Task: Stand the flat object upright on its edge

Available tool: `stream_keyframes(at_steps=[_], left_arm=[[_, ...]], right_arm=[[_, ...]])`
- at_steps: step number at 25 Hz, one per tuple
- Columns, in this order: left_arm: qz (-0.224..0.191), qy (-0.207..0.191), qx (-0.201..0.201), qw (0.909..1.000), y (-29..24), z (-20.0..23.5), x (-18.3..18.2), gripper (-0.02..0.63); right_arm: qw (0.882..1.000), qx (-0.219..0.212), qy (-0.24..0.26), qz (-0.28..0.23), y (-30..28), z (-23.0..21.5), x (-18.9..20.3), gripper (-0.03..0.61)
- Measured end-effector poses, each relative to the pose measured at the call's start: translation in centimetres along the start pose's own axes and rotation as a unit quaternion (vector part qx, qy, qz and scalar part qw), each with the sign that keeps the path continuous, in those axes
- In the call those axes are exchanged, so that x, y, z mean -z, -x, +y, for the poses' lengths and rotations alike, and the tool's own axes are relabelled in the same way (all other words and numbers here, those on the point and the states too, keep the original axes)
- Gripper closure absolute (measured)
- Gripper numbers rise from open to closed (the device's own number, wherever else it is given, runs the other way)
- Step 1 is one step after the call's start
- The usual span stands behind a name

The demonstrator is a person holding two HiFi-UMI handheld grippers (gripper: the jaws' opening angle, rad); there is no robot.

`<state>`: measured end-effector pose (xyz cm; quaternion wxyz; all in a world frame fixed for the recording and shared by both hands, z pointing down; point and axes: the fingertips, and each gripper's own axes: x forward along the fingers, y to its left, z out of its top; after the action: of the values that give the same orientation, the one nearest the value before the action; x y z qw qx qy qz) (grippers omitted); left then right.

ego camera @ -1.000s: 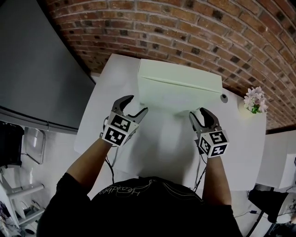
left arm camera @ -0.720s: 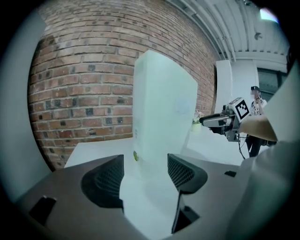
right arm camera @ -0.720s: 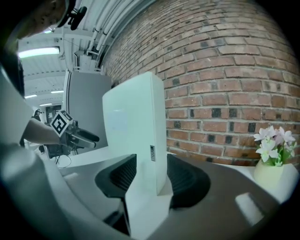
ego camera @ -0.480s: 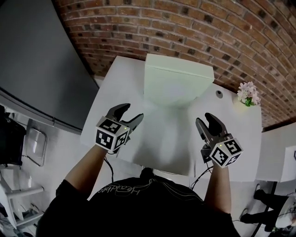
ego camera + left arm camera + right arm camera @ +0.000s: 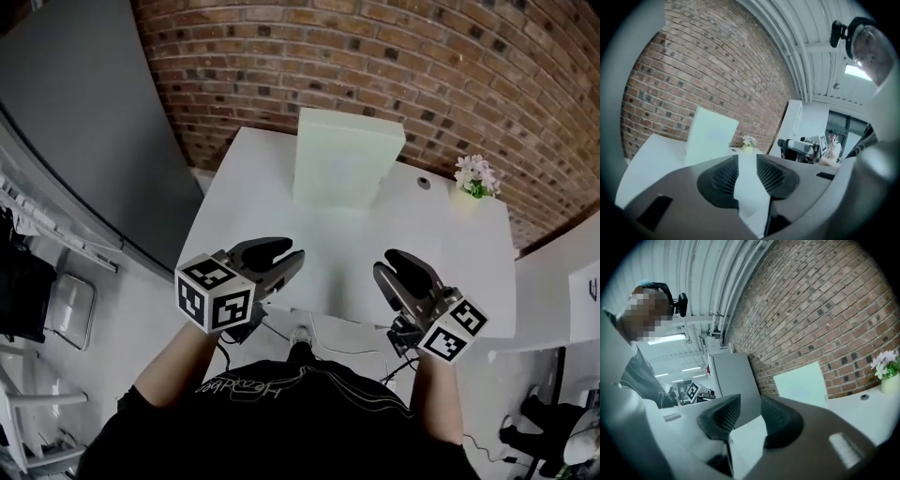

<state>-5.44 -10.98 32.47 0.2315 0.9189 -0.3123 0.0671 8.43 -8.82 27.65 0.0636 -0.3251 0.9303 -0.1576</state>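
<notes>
The pale green board (image 5: 345, 157) stands on edge well ahead, midway between our left gripper (image 5: 287, 251) and right gripper (image 5: 386, 265). We hold nothing, and both grippers' jaws are closing on air.

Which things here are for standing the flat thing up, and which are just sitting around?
For the job:
pale green flat board, standing upright at the far end of the white table
left gripper and right gripper, both empty, jaws closing

Just sitting around:
small pot of flowers
brick wall
grey panel on the left
</notes>
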Motion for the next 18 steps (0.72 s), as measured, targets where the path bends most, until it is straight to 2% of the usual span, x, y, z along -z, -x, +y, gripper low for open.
stream_keyframes(at_steps=[2, 3, 4, 8, 18], left_arm=[[-0.017, 0.006, 0.025, 0.9995, 1.7, -2.9, -0.1, 0.557], [-0.024, 0.005, 0.036, 0.9990, 2.5, -4.3, 0.0, 0.600], [-0.031, 0.002, 0.048, 0.9984, 3.2, -5.7, 0.0, 0.611], [-0.047, -0.005, 0.079, 0.9958, 5.8, -9.3, 0.2, 0.611], [-0.045, -0.038, 0.087, 0.9945, 8.3, -12.8, 1.8, 0.611]], right_arm=[[1.000, -0.016, -0.006, -0.009, 0.8, 3.0, 0.1, 0.487], [1.000, -0.024, -0.011, -0.015, 1.2, 4.4, 0.2, 0.557], [0.999, -0.033, -0.017, -0.020, 1.7, 5.7, 0.3, 0.574], [0.998, -0.059, -0.030, -0.021, 2.5, 9.9, 1.3, 0.575], [0.997, -0.049, -0.057, -0.031, 4.2, 13.0, 2.7, 0.575]])
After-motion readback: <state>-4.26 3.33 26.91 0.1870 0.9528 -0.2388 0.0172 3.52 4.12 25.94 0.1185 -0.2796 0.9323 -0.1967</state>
